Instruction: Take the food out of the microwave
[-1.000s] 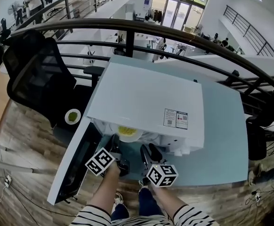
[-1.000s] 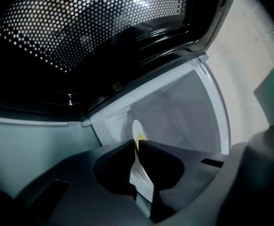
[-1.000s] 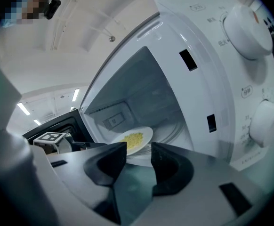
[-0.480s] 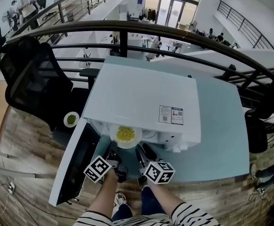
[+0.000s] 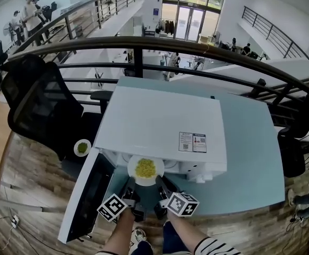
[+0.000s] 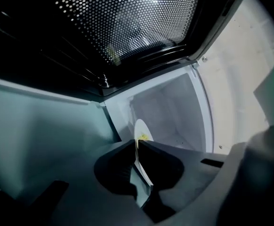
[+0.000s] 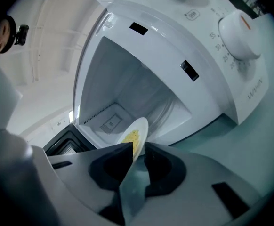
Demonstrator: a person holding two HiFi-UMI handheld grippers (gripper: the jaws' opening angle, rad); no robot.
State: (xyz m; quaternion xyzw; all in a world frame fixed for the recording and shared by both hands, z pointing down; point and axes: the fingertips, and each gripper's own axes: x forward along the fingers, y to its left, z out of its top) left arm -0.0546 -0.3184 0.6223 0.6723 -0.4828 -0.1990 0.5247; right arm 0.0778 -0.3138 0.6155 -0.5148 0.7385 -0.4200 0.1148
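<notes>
Behind a curved black railing, a pale teal table [image 5: 250, 158] carried a white microwave [image 5: 160, 126] with its door [image 5: 85, 195] swung open to the left. The white plate [image 5: 145, 169] of yellow food sat right at the oven's mouth, partly under the top edge, with both grippers on its near rim. The left gripper [image 6: 137, 142] had its jaws nearly together, pinching the rim. The right gripper [image 7: 138, 145] had just been closing its jaws, and the rim lay between them, apparently clamped.

The main risk looked like tipping. Both pinches sat close together on one edge, so the unsupported far side could sag and let the loose food slide off. The right hold was fresh and looked shallow, so a quick pull might slip it off the glazed rim. Uneven movement of the two hands could twist the plate. The left gripper also worked near the open door and could knock it.
</notes>
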